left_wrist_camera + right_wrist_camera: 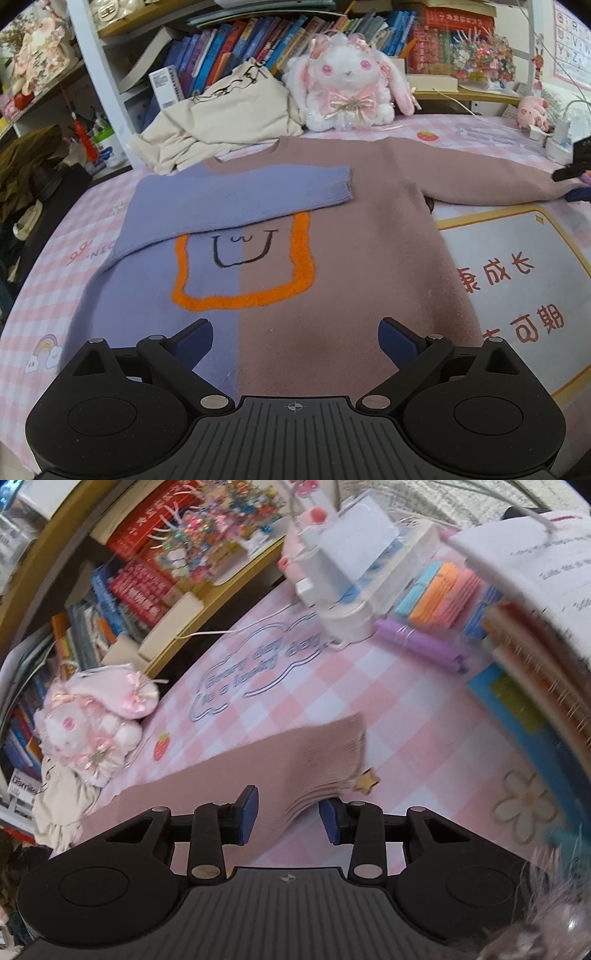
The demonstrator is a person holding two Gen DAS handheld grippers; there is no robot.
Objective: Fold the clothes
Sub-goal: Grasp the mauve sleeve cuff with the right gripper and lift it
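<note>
Left wrist view looks over a half purple, half dusty-pink knitted sweater (295, 229) lying flat on the pink-and-white checked tablecloth (37, 295), with an orange outlined square and a drawn face on its chest. The purple sleeve (236, 192) is folded across the chest; the dusty-pink sleeve (480, 177) stretches out flat towards the right. The left gripper (295, 339) hangs above the hem with its jaws spread wide, holding nothing. Behind the collar a crumpled cream garment (221, 122) lies just beside a white and pink plush rabbit (347, 88), both in front of a shelf of upright books (236, 44). A white mat with a yellow border and red characters (517, 277) lies partly under the sweater's right side.

In the right wrist view, the right gripper (287, 816) has its jaws apart around the ribbed cuff of the pink sleeve (325, 760); the cuff is blurred, and I cannot tell if the pads touch it. Beyond stand a white charger block with cables (347, 565), a purple pen-like tube (417, 642), coloured paper pads (439, 590) and a stack of spiral notebooks (535, 672), cut off at the right edge.
</note>
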